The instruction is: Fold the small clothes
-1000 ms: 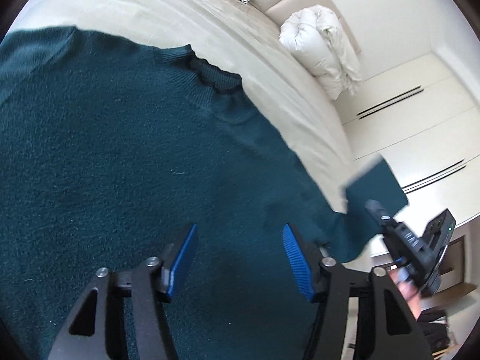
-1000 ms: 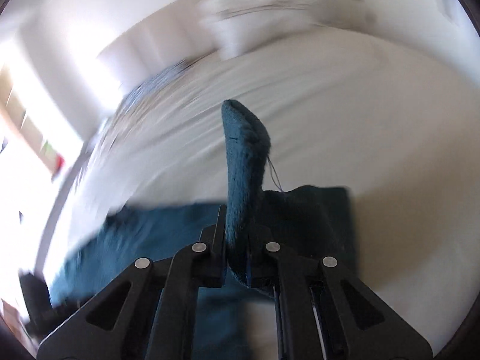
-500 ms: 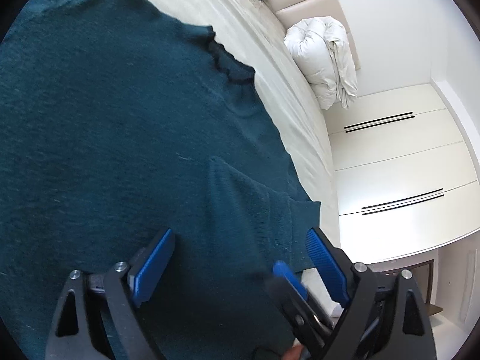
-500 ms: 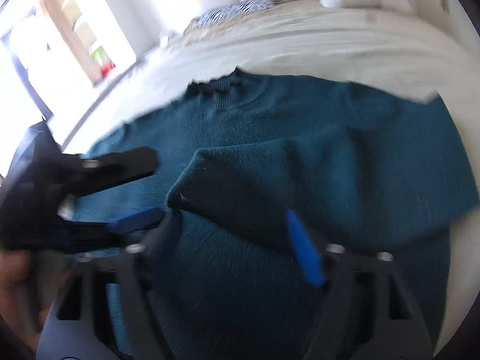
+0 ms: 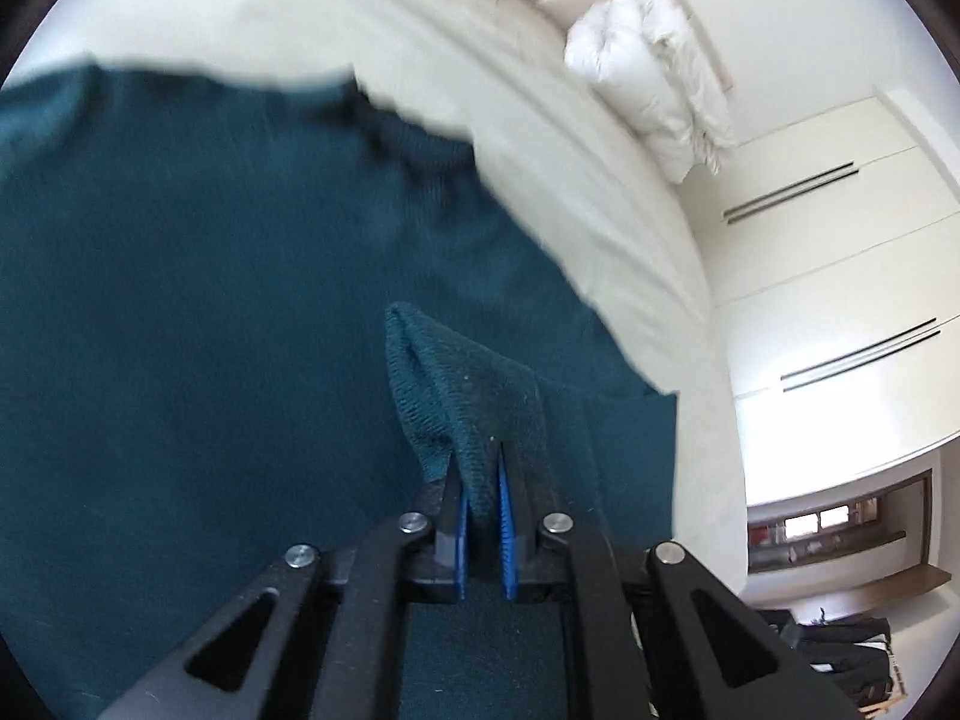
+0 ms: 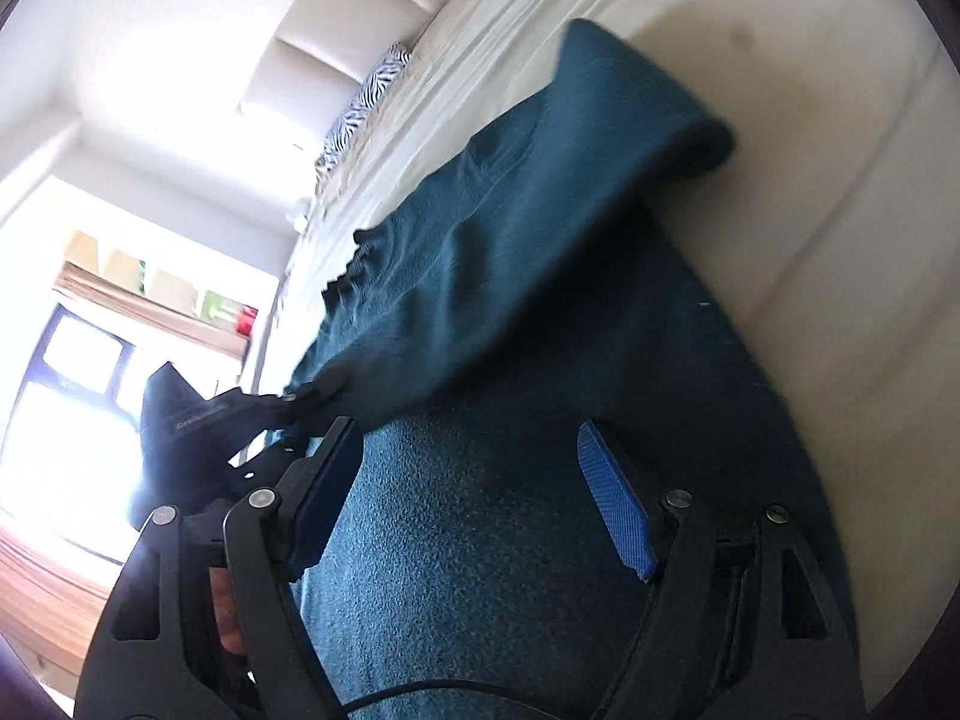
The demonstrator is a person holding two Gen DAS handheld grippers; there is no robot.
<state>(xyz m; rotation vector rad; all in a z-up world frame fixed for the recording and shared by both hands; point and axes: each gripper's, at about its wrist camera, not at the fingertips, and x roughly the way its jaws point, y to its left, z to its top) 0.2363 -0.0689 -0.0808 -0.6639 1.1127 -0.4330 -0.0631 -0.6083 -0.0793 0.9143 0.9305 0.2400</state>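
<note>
Dark teal knit sweater (image 5: 198,324) lay spread flat on the cream bedsheet (image 5: 540,138), neckline (image 5: 396,132) toward the head of the bed.

Left gripper (image 5: 480,516): blue pads pressed together on the sleeve end (image 5: 462,396), which stood up out of the jaws in a bunched fold, ribbed cuff on its left face. Its jaws had just been closing, with that cuff between them. The rest of the sweater lay below and ahead of this gripper, its right edge running off toward the side of the bed.

Seen from the right wrist camera, the left gripper (image 6: 312,399) showed as a dark shape at the left edge, at the tip of the folded-over sleeve (image 6: 522,240). The sleeve crossed the sweater's body diagonally, up to a rounded fold at the shoulder (image 6: 690,138) near the bed's right side.

Right gripper (image 6: 474,492): jaws spread wide, nothing pinched. The pads hung just over the sweater's body (image 6: 480,570), below the folded sleeve; could not tell whether they touched the knit.

Farther off: zebra-print pillow (image 6: 366,108) by the padded headboard (image 6: 336,30), rolled white duvet (image 5: 654,90) at the far end, white wardrobe doors (image 5: 840,276) on the right.
</note>
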